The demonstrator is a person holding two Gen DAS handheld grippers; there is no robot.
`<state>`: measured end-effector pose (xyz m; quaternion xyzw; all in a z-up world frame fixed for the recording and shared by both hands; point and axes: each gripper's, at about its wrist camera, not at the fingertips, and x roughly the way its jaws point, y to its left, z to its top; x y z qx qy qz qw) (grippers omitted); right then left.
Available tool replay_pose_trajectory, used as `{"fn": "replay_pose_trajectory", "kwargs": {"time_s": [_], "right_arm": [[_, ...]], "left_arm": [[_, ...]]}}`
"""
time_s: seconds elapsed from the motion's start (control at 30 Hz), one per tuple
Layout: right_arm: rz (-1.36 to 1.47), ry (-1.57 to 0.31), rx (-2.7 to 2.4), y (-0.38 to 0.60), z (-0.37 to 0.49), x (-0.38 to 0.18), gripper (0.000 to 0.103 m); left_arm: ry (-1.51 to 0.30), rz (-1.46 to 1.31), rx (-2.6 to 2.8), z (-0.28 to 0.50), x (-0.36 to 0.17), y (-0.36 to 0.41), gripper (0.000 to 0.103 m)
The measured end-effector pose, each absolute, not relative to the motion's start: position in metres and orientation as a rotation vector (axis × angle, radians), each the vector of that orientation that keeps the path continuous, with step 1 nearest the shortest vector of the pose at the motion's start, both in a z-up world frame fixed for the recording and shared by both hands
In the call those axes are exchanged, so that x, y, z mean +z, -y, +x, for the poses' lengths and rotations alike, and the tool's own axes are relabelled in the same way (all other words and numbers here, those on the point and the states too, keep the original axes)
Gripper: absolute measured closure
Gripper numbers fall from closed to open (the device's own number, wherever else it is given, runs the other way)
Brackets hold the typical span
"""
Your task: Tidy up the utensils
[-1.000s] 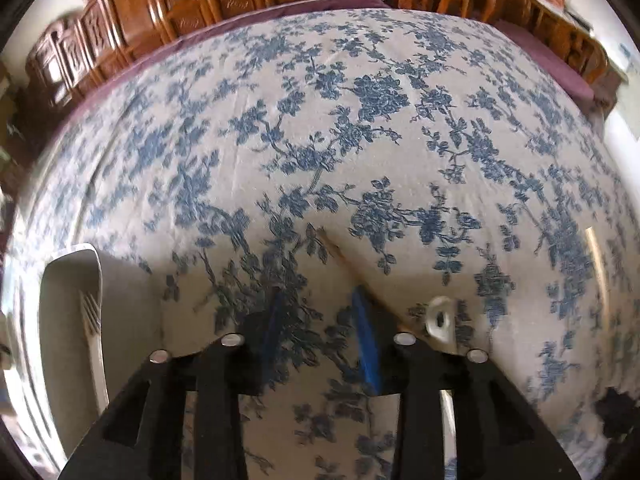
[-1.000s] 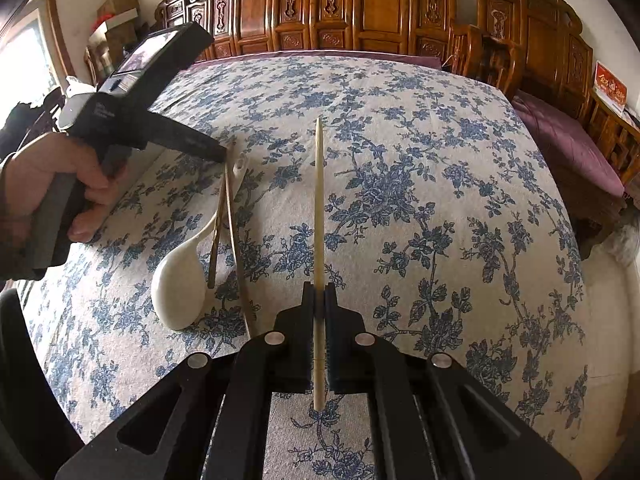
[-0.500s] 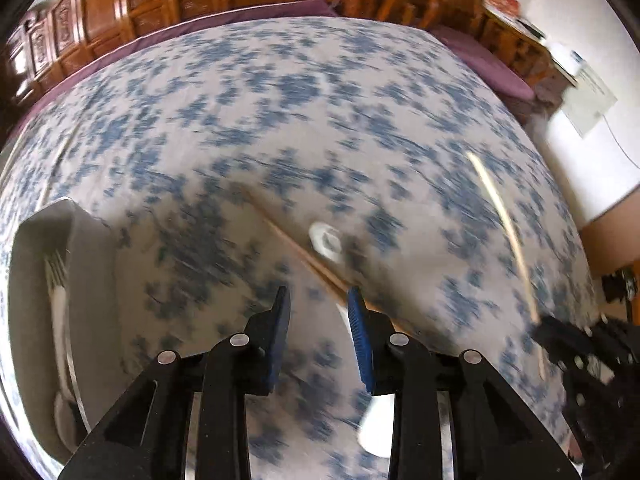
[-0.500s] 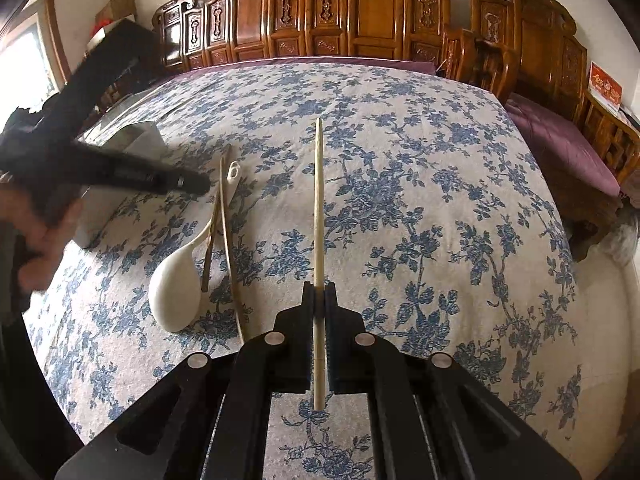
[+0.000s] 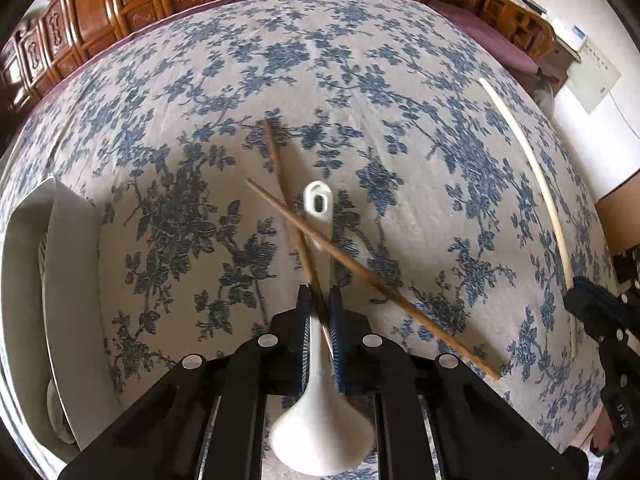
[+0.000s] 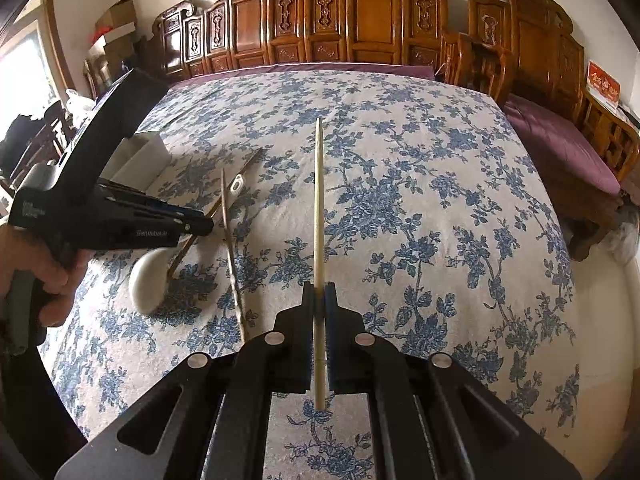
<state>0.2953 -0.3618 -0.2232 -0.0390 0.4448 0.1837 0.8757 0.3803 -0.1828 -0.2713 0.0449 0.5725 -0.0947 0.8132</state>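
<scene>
Right now, a brown chopstick is being pinched by the left gripper, whose fingers are clamped together on it, just above the white spoon lying on the flowery cloth. A second brown chopstick is crossing over the first one and the spoon. A pale chopstick is being held tight in the right gripper, above the cloth. If the pinched stick is lifted, the crossing stick and the spoon could be dragged or flipped. The white tray is waiting at the left.
</scene>
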Motion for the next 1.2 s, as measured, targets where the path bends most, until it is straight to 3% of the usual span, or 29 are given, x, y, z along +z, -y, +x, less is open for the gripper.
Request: {"fn": "replay_pose_trajectory", "kwargs": {"time_s": [1.2], "right_arm": [[-0.118, -0.951, 0.393, 0.352, 0.297, -0.235, 0.097]], "left_arm": [[-1.115, -0.011, -0.200, 0.416, -0.250, 0.131, 0.099]]}}
